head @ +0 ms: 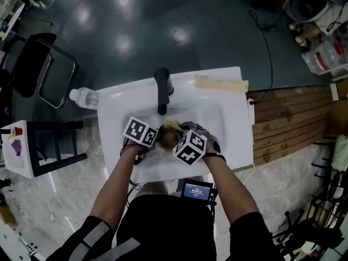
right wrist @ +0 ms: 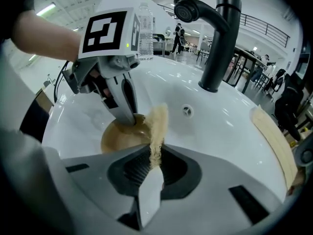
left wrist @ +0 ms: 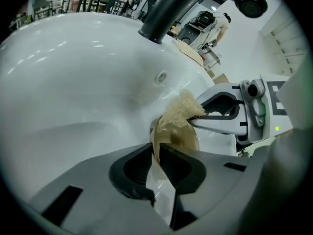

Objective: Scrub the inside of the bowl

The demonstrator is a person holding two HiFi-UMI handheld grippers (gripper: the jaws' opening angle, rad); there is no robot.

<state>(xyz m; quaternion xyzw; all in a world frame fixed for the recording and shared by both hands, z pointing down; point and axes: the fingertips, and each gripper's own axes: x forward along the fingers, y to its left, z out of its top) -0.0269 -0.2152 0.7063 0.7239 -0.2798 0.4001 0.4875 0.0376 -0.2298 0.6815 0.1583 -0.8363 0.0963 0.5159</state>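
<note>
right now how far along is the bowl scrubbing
Done: the left tool grips the bowl by its rim in the sink, and the right tool pinches the scrubber. In hand: the scrubber is at the bowl's edge. Left: scrubbing the inside; no suds show.

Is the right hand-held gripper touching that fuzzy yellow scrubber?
Touching. The right gripper view shows the right hand-held gripper with both jaws closed on the scrubber, no gap either side.

Your black top (head: 163,222) shows a grey-striped left sleeve (head: 93,234) at seven o'clock. Your grey left gripper (left wrist: 157,151) and right gripper (right wrist: 155,153) bear white, black-marked cubes.
</note>
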